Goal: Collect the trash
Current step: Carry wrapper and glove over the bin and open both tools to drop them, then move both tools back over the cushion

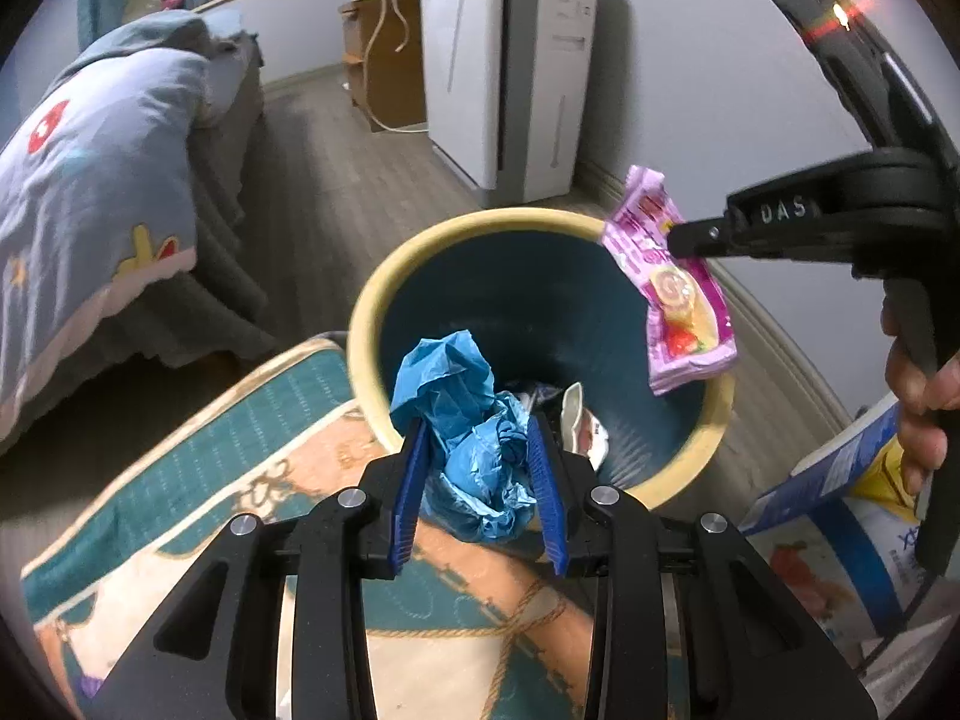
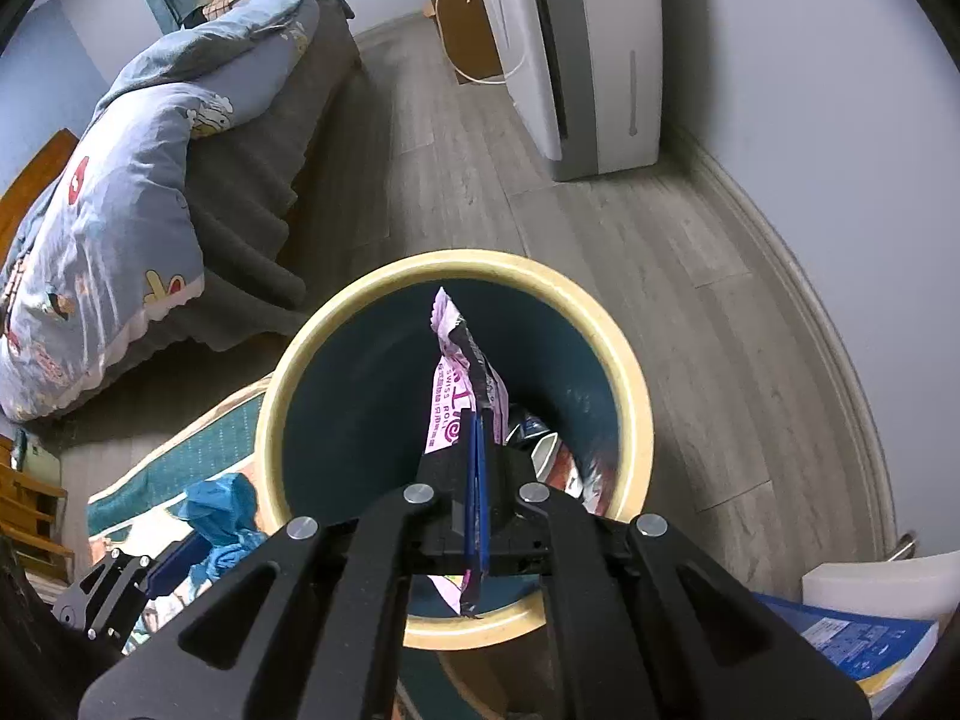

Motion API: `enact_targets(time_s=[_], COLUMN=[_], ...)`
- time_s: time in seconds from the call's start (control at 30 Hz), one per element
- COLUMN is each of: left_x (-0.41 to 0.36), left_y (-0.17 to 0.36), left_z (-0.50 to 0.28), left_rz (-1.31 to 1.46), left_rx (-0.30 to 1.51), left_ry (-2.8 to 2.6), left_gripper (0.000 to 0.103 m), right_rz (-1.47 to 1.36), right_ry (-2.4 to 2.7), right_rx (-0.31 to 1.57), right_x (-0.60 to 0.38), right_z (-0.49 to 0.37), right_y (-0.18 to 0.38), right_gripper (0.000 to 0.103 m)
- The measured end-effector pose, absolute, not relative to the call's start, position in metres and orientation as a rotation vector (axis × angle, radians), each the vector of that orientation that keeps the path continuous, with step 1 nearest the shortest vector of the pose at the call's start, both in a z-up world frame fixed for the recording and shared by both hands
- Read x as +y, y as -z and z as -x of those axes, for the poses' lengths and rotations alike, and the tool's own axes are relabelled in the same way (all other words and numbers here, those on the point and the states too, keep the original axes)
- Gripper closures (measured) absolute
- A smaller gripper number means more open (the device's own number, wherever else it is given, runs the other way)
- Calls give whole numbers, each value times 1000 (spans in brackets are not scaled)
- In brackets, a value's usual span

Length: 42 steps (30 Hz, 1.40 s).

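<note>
A round bin (image 1: pixel 384 282) with a cream rim and dark teal inside stands on the floor; it also shows in the right wrist view (image 2: pixel 624 348). Several pieces of trash (image 1: pixel 585 420) lie at its bottom. My left gripper (image 1: pixel 477 432) is shut on a crumpled blue plastic bag (image 1: pixel 468 414) and holds it at the bin's near rim. My right gripper (image 2: pixel 477 420) is shut on a pink snack wrapper (image 2: pixel 450 378) and holds it over the bin's opening. The wrapper (image 1: pixel 678 288) hangs at the bin's right rim in the left wrist view.
A teal and orange patterned rug (image 1: pixel 198 480) lies in front of the bin. A bed with a blue quilt (image 1: pixel 90 180) is to the left. A white appliance (image 1: pixel 510 72) stands by the wall behind. A blue and white carton (image 1: pixel 840 516) lies at right.
</note>
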State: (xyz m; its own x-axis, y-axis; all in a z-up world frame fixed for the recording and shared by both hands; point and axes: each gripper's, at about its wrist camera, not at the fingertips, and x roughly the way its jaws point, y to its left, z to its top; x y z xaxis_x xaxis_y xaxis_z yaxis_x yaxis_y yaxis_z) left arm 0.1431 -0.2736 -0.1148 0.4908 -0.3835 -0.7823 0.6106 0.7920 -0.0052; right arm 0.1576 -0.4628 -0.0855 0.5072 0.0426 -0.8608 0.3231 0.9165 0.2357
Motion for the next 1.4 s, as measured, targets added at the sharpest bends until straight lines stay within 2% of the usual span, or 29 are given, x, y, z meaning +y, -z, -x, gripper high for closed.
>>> enact_targets(time_s=[0.2, 0.23, 0.3, 0.33, 0.37, 0.43, 0.5, 0.57, 0.97, 1.4], left_x=[-282, -282, -283, -283, -283, -282, -279, -276, -233, -126], left_y=[114, 111, 108, 107, 107, 107, 108, 106, 74, 15], left_z=[-141, -140, -138, -138, -137, -137, -138, -140, -129, -75], left_rz=[-264, -254, -250, -250, -249, -252, -252, -247, -200, -200], left_rx=[817, 801, 784, 778, 772, 776, 783, 779, 770, 711], left_ry=[638, 646, 643, 636, 633, 626, 608, 584, 487, 323], left_gripper=[67, 63, 45, 31, 26, 22, 14, 8, 7, 6], right_rz=[-374, -377, -380, -383, -387, -397, -403, -409, -343, -201], right_ry=[202, 204, 207, 208, 214, 226, 236, 230, 204, -15], right_rx=[979, 969, 965, 967, 969, 956, 945, 946, 985, 953], right_x=[-465, -466, -468, -468, -469, -470, -471, -470, -442, -353], right_z=[-156, -156, -156, -156, -156, -155, -155, -155, -154, -142], right_y=[78, 77, 76, 77, 77, 76, 73, 72, 65, 30], right_gripper=[103, 102, 99, 84, 56, 25, 18, 7, 6, 6])
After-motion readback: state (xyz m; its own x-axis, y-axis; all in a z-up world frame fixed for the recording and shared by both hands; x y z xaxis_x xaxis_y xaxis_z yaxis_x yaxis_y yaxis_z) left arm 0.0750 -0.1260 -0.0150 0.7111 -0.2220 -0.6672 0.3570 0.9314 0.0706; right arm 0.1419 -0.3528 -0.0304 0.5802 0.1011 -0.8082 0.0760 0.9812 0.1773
